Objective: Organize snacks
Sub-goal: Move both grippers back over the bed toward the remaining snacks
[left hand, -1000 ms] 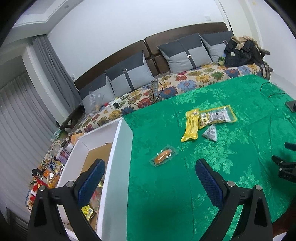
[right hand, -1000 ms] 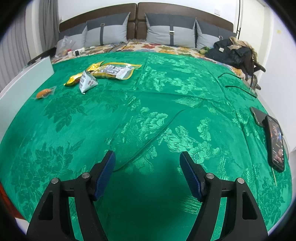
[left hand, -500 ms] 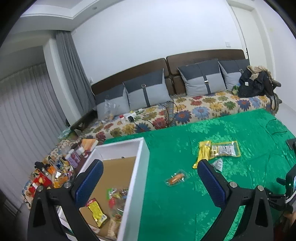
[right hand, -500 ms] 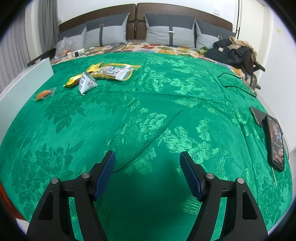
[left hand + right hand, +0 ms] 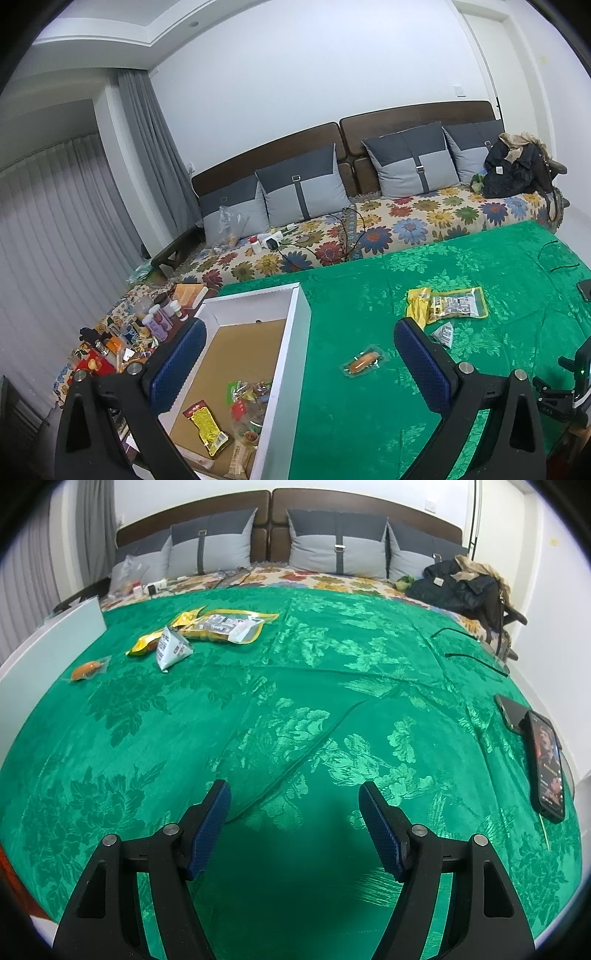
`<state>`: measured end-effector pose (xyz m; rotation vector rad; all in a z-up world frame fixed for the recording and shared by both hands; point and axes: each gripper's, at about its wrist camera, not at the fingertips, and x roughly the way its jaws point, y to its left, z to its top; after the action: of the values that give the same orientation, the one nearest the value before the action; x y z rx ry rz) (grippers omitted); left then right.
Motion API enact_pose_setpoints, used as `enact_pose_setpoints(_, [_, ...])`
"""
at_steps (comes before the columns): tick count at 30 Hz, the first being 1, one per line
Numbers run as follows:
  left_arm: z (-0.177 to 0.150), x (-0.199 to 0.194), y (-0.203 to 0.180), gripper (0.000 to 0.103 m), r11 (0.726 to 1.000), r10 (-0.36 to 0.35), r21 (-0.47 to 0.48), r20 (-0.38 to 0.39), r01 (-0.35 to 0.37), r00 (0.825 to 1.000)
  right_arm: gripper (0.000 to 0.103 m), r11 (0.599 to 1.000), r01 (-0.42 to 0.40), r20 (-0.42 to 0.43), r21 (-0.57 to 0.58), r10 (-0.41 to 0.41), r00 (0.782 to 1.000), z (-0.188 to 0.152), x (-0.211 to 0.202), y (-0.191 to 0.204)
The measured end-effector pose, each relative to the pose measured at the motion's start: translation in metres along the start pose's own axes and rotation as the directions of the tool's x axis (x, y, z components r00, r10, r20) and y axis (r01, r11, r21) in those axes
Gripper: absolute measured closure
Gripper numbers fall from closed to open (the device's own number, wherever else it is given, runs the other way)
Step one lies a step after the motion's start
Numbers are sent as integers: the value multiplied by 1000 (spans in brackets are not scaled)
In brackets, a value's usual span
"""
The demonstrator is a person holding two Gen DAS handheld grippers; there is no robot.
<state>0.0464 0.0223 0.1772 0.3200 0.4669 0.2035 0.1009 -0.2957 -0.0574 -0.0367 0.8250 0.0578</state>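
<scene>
left tongs (image 5: pixel 299 363) | right tongs (image 5: pixel 294 827) | black frames | blue ribbed pads | silver screws

white wall (image 5: pixel 295 74), grey curtains (image 5: pixel 55 229), floral sofa (image 5: pixel 406 221)

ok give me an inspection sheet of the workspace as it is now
surface: green cloth, creased
job's things: white box at the left edge with snacks inside; sausage, triangle pack, yellow pack and clear pouch lie on the cloth
clutter: two phones at the right edge
grippers: left tool open over the box's wall, empty; right tool open above bare cloth, empty
cables: black cable at far right
surroundings: sofa with cushions, black bag
</scene>
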Motion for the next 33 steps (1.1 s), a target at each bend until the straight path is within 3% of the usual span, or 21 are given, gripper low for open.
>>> enact_pose_setpoints(11, [-3, 15, -8, 1, 1000, -26, -2, -42, 26, 999, 28, 1000, -15, 1, -9, 15, 1000, 3, 1, 2])
enact_pose_setpoints(13, [-8, 26, -11, 0, 998, -60, -16, -67, 60, 996, 28, 999, -36, -4, -3, 36, 999, 5, 2, 1])
enact_pose_setpoints(15, [-20, 47, -16, 0, 990, -133, -53, -135, 127, 982, 28, 999, -46, -9, 10, 46, 999, 13, 6, -5])
enact_pose_setpoints(16, [-28, 60, -20, 0, 983, -180, -77, -182, 168, 967, 28, 999, -33, -9, 16, 33, 999, 17, 9, -9])
enact_pose_setpoints(19, [-68, 104, -39, 0, 947, -313, -182, -341, 264, 887, 28, 999, 1, -28, 44, 0, 1000, 28, 24, -25])
enact_pose_setpoints(20, [-88, 122, -52, 1, 929, -362, -221, -399, 295, 842, 28, 999, 6, -40, 49, -4, 999, 29, 30, -28])
enact_pose_setpoints(23, [-127, 153, -89, 1, 903, -430, -245, -505, 354, 749, 28, 999, 25, -72, 45, -22, 997, 30, 45, -33])
enact_pose_setpoints(24, [-133, 159, -98, 1, 899, -438, -242, -519, 366, 734, 28, 999, 26, -80, 42, -22, 997, 30, 48, -33])
enact_pose_setpoints(27, [-146, 178, -118, 1, 890, -453, -233, -544, 392, 706, 28, 999, 20, -109, 29, -16, 994, 26, 56, -31])
enact_pose_setpoints(29, [-149, 192, -120, 1, 890, -454, -252, -555, 379, 697, 25, 999, 10, -106, 47, -5, 994, 25, 55, -35])
enact_pose_setpoints(31, [-149, 205, -116, 1, 890, -456, -260, -553, 375, 698, 24, 998, 6, -106, 57, 0, 994, 25, 56, -38])
enact_pose_setpoints(33, [-142, 221, -105, 1, 899, -438, -244, -536, 364, 722, 22, 998, 7, -103, 57, -1, 995, 24, 56, -39])
